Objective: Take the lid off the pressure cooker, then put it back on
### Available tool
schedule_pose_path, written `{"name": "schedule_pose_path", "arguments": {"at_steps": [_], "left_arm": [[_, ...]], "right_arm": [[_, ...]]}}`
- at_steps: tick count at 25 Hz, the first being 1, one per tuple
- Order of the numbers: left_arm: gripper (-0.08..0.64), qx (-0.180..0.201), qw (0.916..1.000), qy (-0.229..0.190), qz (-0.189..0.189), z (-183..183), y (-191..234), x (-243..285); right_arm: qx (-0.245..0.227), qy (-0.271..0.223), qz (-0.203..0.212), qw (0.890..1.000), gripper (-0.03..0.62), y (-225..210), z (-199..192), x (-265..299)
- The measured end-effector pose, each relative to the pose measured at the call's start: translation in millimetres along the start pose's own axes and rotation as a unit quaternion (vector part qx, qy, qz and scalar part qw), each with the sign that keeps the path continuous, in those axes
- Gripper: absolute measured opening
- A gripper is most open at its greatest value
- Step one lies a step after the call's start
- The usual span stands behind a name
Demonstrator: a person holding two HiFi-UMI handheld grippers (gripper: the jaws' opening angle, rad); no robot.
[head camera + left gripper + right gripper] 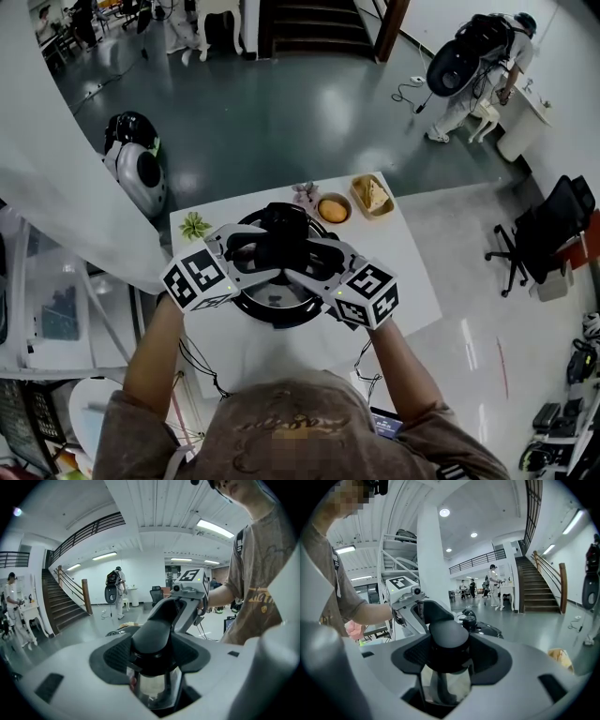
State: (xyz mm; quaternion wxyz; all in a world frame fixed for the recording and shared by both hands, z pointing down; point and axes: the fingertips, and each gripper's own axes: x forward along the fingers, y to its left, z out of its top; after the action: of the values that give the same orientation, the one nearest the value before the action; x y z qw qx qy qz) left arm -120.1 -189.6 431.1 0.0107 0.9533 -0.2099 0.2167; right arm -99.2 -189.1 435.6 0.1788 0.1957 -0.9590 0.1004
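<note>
Pressure cooker (274,307) stands mid-worktop (412,281). Your left gripper (152,677) and right gripper (445,677) each have jaws set wide and clamped on a black side handle (154,637). The lid (281,225) looks seated, or nearly. I can't judge whether you're starting the lift or finishing the refit.

Head view: your left gripper (265,249) and right gripper (305,260) cover most of the pressure cooker (272,317); only its near rim shows. Both gripper views: black handle (154,637) fills each gap, cooker body cut off below. Contents of dish (320,208) and basket (359,200) too small for you to tell
</note>
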Motion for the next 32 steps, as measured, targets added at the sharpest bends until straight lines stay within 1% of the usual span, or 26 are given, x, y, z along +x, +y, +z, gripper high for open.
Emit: {"name": "schedule_pose_path", "arguments": {"at_steps": [6, 13, 22, 32], "left_arm": [[0.270, -0.003, 1.0000, -0.002, -0.004, -4.6, 1.8, 2.6], [0.270, -0.016, 0.9997, -0.015, -0.011, -8.6, 5.4, 5.0], [0.270, -0.025, 0.9988, -0.039, -0.017, -9.3, 7.0, 5.3], [0.270, -0.031, 0.9987, -0.041, -0.007, -10.2, 7.8, 3.6]], "right_arm": [[0.001, 0.002, -0.009, 1.000, 0.256, -2.1, -3.5, 2.2], [0.002, 0.012, -0.012, 1.000, 0.256, -5.3, -5.8, 5.4], [0.001, 0.014, -0.012, 1.000, 0.258, -6.6, -5.9, 6.5], [-0.002, 0.013, -0.007, 1.000, 0.256, -6.2, -5.8, 7.8]]}}
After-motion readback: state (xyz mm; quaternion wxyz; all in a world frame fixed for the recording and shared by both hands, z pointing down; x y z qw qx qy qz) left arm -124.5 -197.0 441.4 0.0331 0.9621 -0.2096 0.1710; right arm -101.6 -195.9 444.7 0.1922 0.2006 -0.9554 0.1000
